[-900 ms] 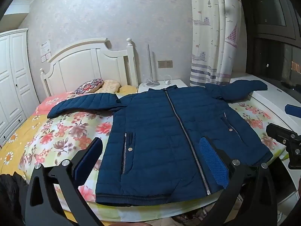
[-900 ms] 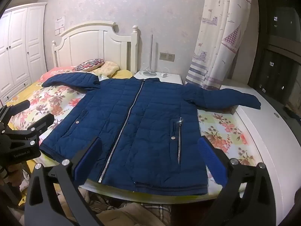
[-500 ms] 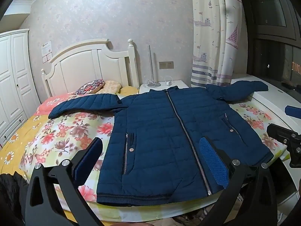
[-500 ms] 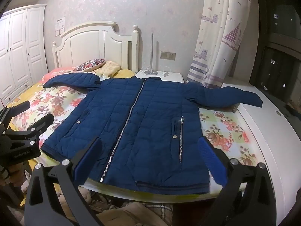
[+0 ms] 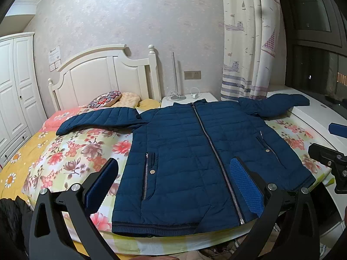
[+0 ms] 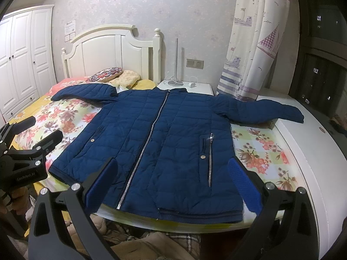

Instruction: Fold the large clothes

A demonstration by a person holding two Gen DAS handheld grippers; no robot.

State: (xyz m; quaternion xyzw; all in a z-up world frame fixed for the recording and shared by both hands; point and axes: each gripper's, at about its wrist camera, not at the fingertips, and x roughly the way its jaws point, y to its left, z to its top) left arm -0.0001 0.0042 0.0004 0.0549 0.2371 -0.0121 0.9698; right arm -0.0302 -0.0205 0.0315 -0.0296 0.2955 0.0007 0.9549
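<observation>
A dark blue quilted jacket (image 5: 195, 151) (image 6: 156, 143) lies flat and zipped on the bed, front up, hem toward me, both sleeves spread out sideways. My left gripper (image 5: 173, 182) hangs open above the hem's left half, nothing between its blue pads. My right gripper (image 6: 171, 179) is open over the hem's right half, also empty. Each gripper shows at the edge of the other's view: the right gripper (image 5: 331, 160) at the right edge of the left wrist view, the left gripper (image 6: 23, 151) at the left edge of the right wrist view.
The floral bedspread (image 5: 71, 151) covers the bed, with pillows (image 5: 112, 99) by the white headboard (image 5: 104, 75). A white nightstand (image 6: 186, 86) holds a lamp and cable. A white ledge (image 6: 308, 147) runs along the right, under the right sleeve's end. Curtain (image 6: 256, 43) and wardrobe (image 6: 23, 54) stand behind.
Both views have crept slightly: the jacket sits a little lower and to the right in frame. Both grippers stay open and empty.
</observation>
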